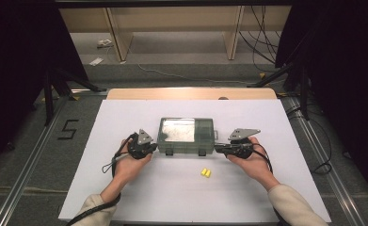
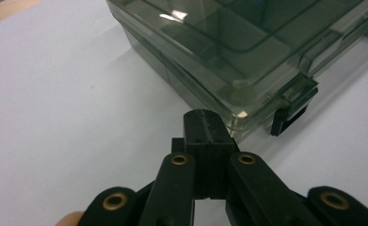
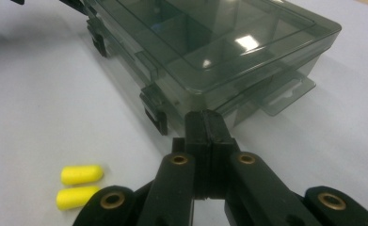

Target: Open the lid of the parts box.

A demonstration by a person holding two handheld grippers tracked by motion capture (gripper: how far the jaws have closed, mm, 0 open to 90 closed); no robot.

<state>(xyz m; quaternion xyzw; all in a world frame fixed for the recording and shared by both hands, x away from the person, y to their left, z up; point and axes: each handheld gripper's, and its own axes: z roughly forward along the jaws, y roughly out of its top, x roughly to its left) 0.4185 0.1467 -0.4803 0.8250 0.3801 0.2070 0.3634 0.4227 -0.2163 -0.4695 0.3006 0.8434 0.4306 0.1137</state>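
A smoky translucent organizer box [image 1: 186, 136], lid down, is flanked mid-table by the left gripper [image 1: 154, 149] and right gripper [image 1: 218, 149], 2 yellow earplugs [image 1: 205, 173] lying nearby; in the left gripper view, clenched jaws are seen at the box's corner [image 2: 238, 106]; in the right gripper view, jaws are likewise clenched, and the light box could be skidded by uneven pushing

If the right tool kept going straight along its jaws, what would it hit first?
Most likely the smoky plastic organizer box: the right tool, jaws shut, points at its near corner, beside a front latch. Whether it already touches is unclear.
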